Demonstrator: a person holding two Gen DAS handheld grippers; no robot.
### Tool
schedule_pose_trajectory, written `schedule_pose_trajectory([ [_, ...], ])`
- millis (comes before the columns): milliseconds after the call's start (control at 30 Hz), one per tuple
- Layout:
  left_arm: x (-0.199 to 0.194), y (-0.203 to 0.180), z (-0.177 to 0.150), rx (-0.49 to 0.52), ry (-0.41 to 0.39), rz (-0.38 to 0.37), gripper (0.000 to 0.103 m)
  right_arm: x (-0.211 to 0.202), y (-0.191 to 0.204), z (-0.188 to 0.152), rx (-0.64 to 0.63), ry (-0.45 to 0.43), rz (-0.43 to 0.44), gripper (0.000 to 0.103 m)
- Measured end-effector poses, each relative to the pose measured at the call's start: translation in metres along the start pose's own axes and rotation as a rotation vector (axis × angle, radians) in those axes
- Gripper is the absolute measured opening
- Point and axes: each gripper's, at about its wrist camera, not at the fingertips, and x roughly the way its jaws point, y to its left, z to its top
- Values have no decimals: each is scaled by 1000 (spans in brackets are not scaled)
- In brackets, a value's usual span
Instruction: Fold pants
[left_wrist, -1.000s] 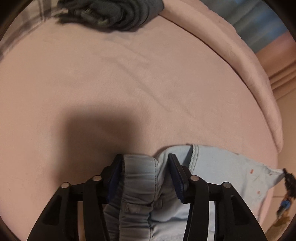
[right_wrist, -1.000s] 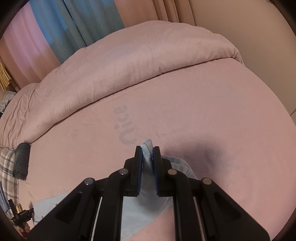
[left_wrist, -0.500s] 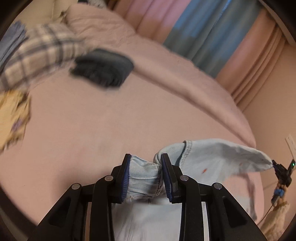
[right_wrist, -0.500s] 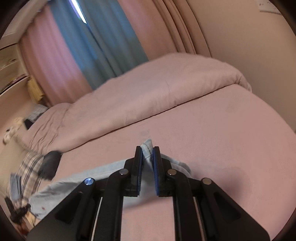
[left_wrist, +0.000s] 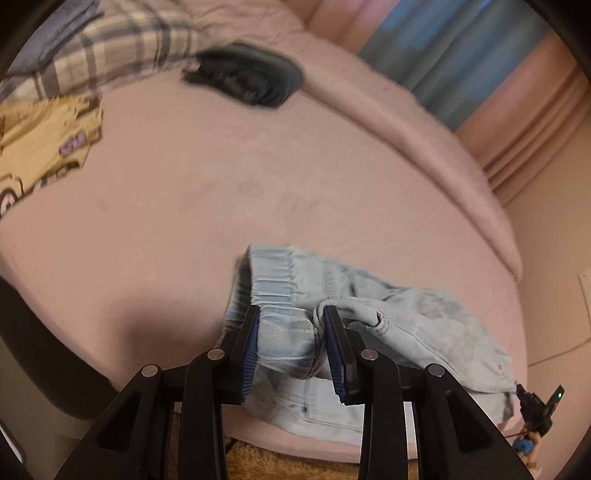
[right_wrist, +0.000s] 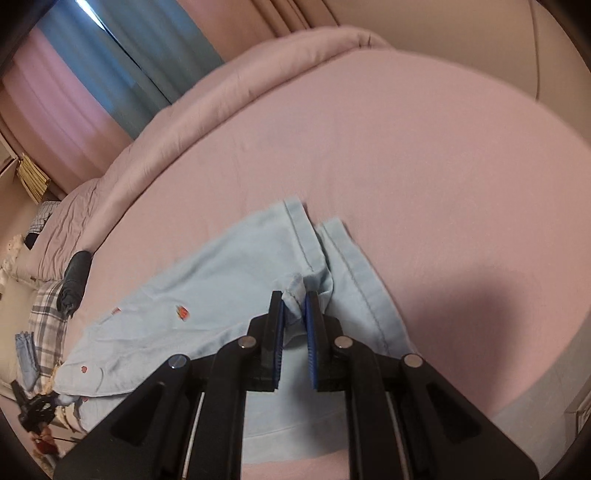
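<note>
Light blue pants with small red motifs lie stretched across the pink bed. My left gripper is shut on the bunched elastic waistband of the pants, near the bed's front edge. My right gripper is shut on a pinch of fabric at the leg-cuff end, with the two hemmed cuffs spread just beyond the fingertips. The pants sag onto the bed between the two grippers.
A dark rolled garment lies at the far side by a plaid cloth and a yellow printed cloth. A folded pink duvet runs along the back. Curtains hang behind.
Both grippers have lowered and pulled apart with the pants. The pants now lie spread on the bed, where before they hung lifted. Both grips held.
</note>
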Motion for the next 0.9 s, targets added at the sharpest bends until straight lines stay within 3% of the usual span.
schedule_pose_trajectory([
  [100,-8,0,-6,48,-5,9,33,-18,-2,-6,18,-14,-12,11],
  [267,19,20,-26,83,124,89,35,-17,-25,-32,99,36,-21,11],
  [367,24,19,-33,114,134,124,36,-9,-38,-44,163,65,-24,11],
  [567,23,10,-29,133,159,140,37,-20,-24,-33,145,14,-41,11],
  [767,17,9,-35,145,198,159,47,-12,-28,-38,145,83,-178,11],
  [900,9,8,-28,163,210,183,54,-11,-36,-45,198,77,-151,16],
])
